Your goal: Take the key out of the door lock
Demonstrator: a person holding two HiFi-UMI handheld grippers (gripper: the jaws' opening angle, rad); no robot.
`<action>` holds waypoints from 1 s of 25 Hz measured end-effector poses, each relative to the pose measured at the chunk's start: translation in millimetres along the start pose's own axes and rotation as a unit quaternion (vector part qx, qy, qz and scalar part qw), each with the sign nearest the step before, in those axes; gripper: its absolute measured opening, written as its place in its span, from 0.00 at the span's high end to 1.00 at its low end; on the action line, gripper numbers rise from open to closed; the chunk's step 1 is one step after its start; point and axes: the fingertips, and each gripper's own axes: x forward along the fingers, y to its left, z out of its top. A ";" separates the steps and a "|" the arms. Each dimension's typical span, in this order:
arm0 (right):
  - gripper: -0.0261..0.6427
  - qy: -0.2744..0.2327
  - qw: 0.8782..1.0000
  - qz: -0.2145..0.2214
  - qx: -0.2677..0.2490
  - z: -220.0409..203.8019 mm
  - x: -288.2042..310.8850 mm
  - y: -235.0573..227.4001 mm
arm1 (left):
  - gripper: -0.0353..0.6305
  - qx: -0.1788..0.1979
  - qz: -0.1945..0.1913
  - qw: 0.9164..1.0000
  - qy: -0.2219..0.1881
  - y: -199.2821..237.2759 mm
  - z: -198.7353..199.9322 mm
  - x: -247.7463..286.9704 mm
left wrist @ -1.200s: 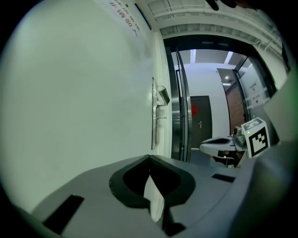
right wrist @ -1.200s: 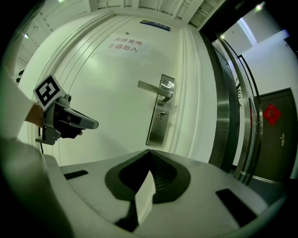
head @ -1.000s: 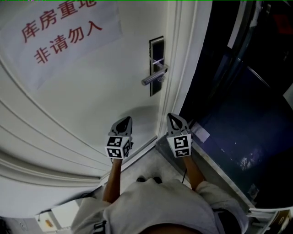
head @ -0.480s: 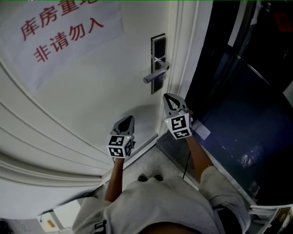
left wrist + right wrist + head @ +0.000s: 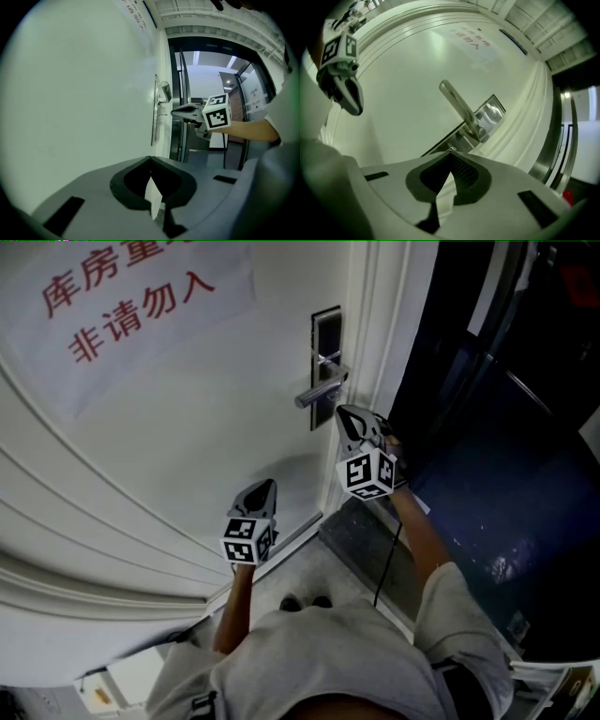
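- Two grippers are up at the white panelled door (image 5: 187, 446), and neither holds anything. By my reckoning the task has hardly begun.
- The right gripper (image 5: 345, 415) has its jaws pressed together on nothing. It points at the dark rectangular lock plate (image 5: 325, 334), and the silver lever handle (image 5: 317, 395) is just above its tip.
- Seen from the left gripper's side, a small thin silvery key (image 5: 162, 114), or what I take for one, sticks out of the plate under the handle. It is just ahead of the right gripper's tip, not touching it, and still in the lock.
- The left gripper (image 5: 265, 487) is likewise closed and empty. It hangs lower, with the lock well off to its upper right.
- What is left, as I judge it: spread the right jaws, pinch the key and draw it straight out.
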 end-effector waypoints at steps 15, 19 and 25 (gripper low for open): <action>0.92 0.028 0.952 0.025 -0.302 -17.3 14.9 12.4 | 0.92 0.010 0.004 1.000 0.003 5.1 1.1 -3.2; 0.75 0.028 0.950 0.032 -0.311 -20.7 17.8 14.6 | 0.92 0.010 0.003 1.000 0.002 4.0 2.0 -2.5; 0.67 0.028 0.948 0.016 -0.316 -19.2 26.3 9.2 | 0.92 0.012 0.002 1.000 0.003 3.2 2.1 -1.9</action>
